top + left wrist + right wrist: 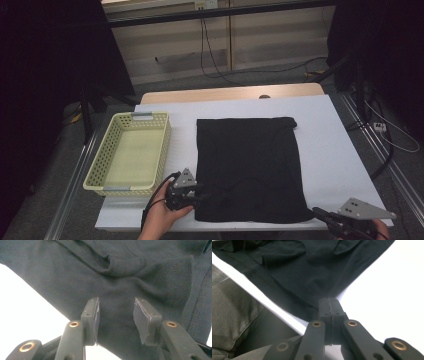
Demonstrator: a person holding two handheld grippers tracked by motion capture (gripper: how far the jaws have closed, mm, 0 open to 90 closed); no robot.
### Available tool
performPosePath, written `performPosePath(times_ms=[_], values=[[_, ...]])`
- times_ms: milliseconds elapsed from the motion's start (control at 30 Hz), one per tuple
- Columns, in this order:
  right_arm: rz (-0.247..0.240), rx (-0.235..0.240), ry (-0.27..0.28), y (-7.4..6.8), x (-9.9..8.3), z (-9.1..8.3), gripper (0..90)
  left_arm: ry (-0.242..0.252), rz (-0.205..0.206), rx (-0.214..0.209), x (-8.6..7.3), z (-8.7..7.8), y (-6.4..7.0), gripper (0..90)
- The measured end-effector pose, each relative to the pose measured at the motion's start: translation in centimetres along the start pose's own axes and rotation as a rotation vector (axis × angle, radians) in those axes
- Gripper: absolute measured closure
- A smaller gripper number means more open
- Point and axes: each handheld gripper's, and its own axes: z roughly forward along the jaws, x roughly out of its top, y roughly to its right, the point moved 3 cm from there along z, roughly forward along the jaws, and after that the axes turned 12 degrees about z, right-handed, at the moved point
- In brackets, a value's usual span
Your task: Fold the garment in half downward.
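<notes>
A black cloth (pixel 247 167) lies folded flat in a rectangle on the white table (pixel 340 150). My left gripper (pixel 205 192) is at the cloth's near left corner. In the left gripper view it (pixel 116 315) stands open, its jaws spread just above the dark fabric (pixel 75 277), which has a small raised fold (pixel 110 263). My right gripper (pixel 318 212) is at the near right corner. In the right gripper view it (pixel 329 301) is shut, and the corner of the cloth (pixel 307 277) runs in at its tips.
A pale yellow perforated basket (pixel 97 170) stands empty to the left of the cloth. The table's near edge (pixel 274 306) runs close under the right gripper, with a person's trouser leg (pixel 234 315) beyond it. Cables lie on the floor (pixel 220 70) at the back.
</notes>
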Motion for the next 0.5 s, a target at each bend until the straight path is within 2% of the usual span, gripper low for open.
performPosePath(times_ms=[133, 233, 333, 500], values=[[0.014, -0.001, 0.031, 0.3, -0.3, -0.7, 89.8, -0.005, -0.001, 0.0, 0.0, 0.0, 0.0, 57.3], [0.007, 0.006, 0.045, 0.2, 0.8, -0.3, 77.9, 0.0, -0.003, -0.003, 0.0, 0.0, -0.2, 58.0], [0.01, -0.035, 0.05, 0.5, 2.4, 1.3, 68.9, -0.001, -0.007, -0.006, 0.0, -0.1, -0.2, 59.5], [0.069, -0.096, 0.031, 1.9, 4.4, 5.0, 61.1, -0.014, 0.002, -0.006, 0.0, -0.2, -0.3, 63.6]])
